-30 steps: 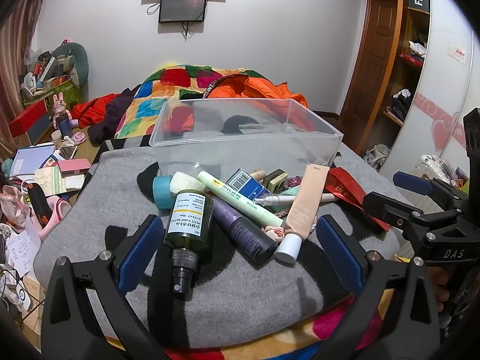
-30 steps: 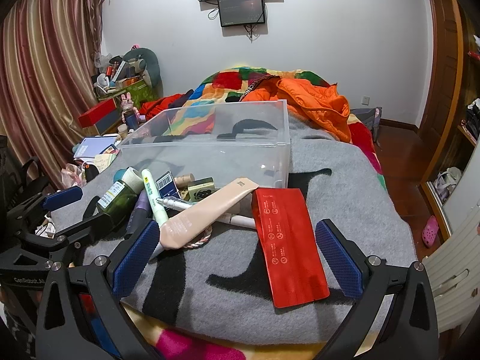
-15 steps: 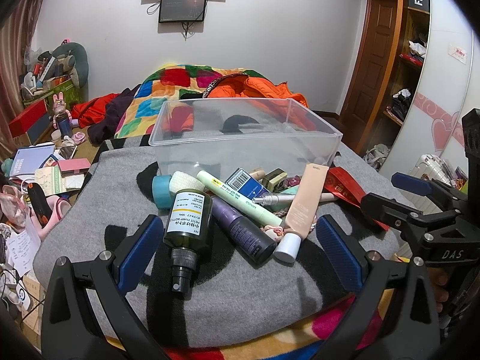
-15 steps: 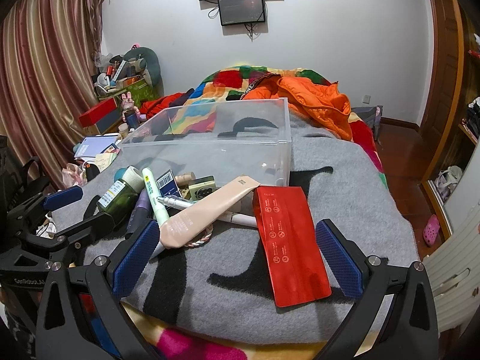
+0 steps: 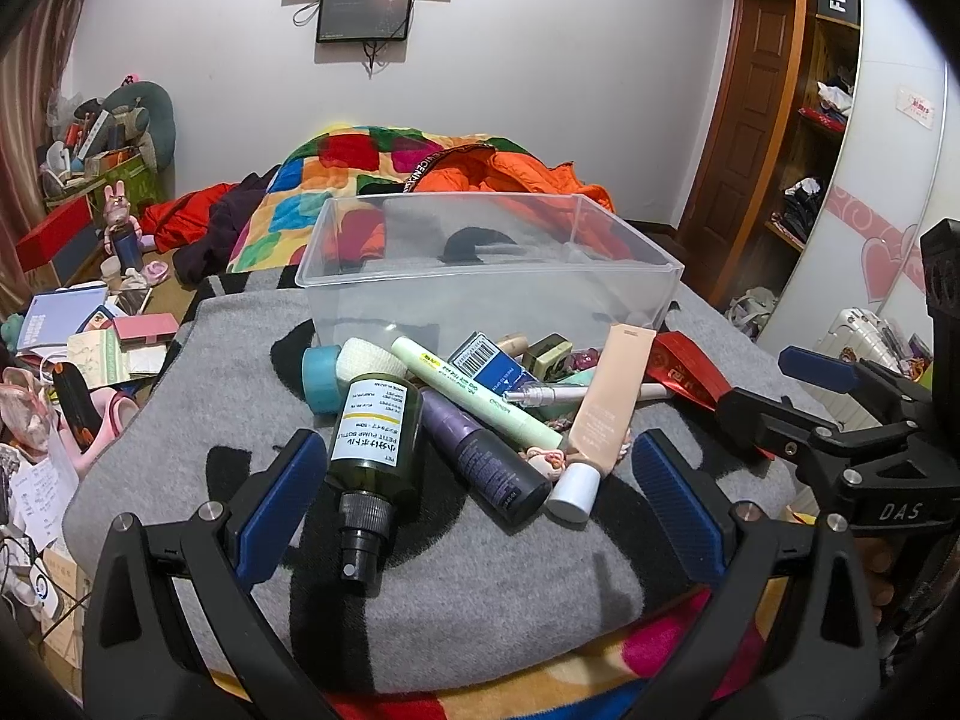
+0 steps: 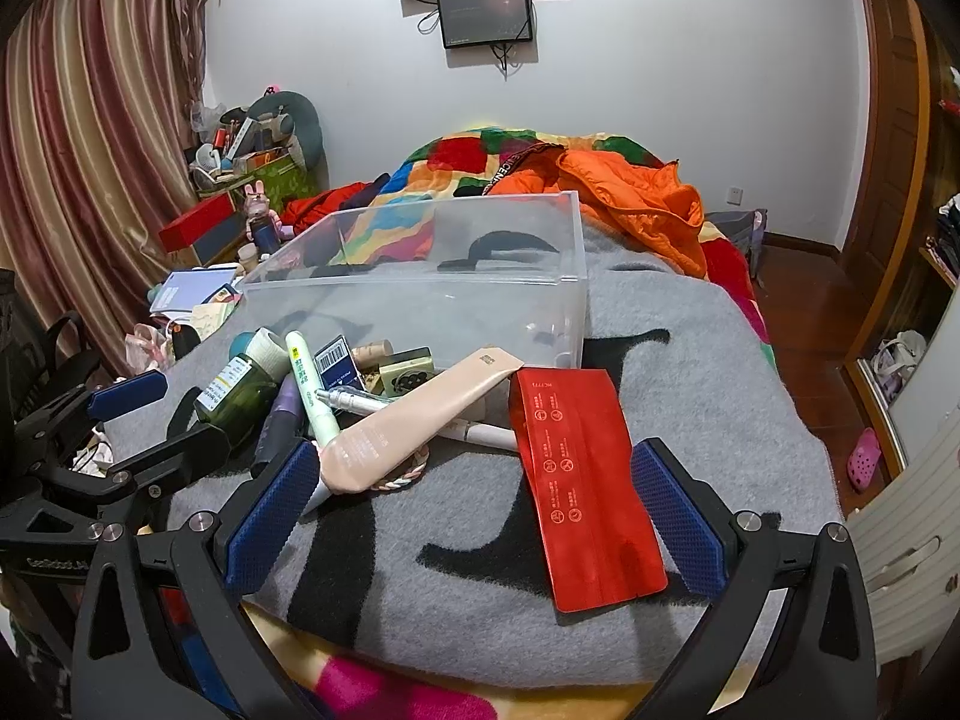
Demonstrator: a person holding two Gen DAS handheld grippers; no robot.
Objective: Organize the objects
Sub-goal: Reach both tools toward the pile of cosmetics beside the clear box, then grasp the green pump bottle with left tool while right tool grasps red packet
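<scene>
1. The left gripper (image 5: 477, 501) has its blue-padded fingers (image 5: 277, 501) spread wide and holding nothing, poised over the near end of the pile; the dark green pump bottle with a white label (image 5: 371, 450) lies closest, just inside its left pad.
2. The right gripper (image 6: 471, 513) is likewise spread and empty, straddling the flat red foil pouch (image 6: 579, 480) and the tip of the beige squeeze tube (image 6: 414, 420).
3. Everything lies heaped on the grey blanket (image 6: 690, 408) on the bed, right against the clear plastic bin (image 5: 480, 264), which looks empty.
4. I'd say sorting has not begun: next, one gripper must descend, close on a single item, and lift it over the bin's near wall.
</scene>
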